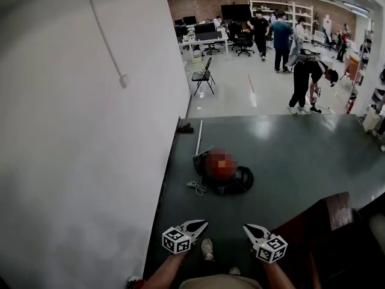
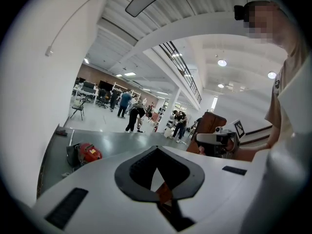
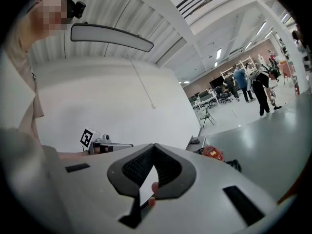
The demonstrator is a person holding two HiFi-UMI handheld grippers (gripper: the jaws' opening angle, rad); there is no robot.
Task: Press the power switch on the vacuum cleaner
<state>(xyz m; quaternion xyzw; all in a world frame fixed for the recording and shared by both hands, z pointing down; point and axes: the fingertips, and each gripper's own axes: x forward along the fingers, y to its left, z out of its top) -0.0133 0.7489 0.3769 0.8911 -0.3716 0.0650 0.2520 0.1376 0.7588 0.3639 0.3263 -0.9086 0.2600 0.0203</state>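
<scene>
Both jaw pairs closed and empty; vacuum cleaner lies well ahead, not yet reached

My left gripper (image 1: 195,226) and right gripper (image 1: 252,229) are held close to my body, each with its jaw tips together and nothing between them. The vacuum cleaner (image 1: 221,172), a red canister with black fittings, sits on the dark green floor (image 1: 301,161) near the white wall (image 1: 90,161), with its cord (image 1: 196,187) loosely bunched just beside it. The power switch is too small to locate from here. I judge the shell rigid, smooth plastic and fairly heavy but liable to slide under a sideways push. No grasp is needed, so I would press straight down on the switch with one closed jaw tip, keeping clear of the cord
</scene>
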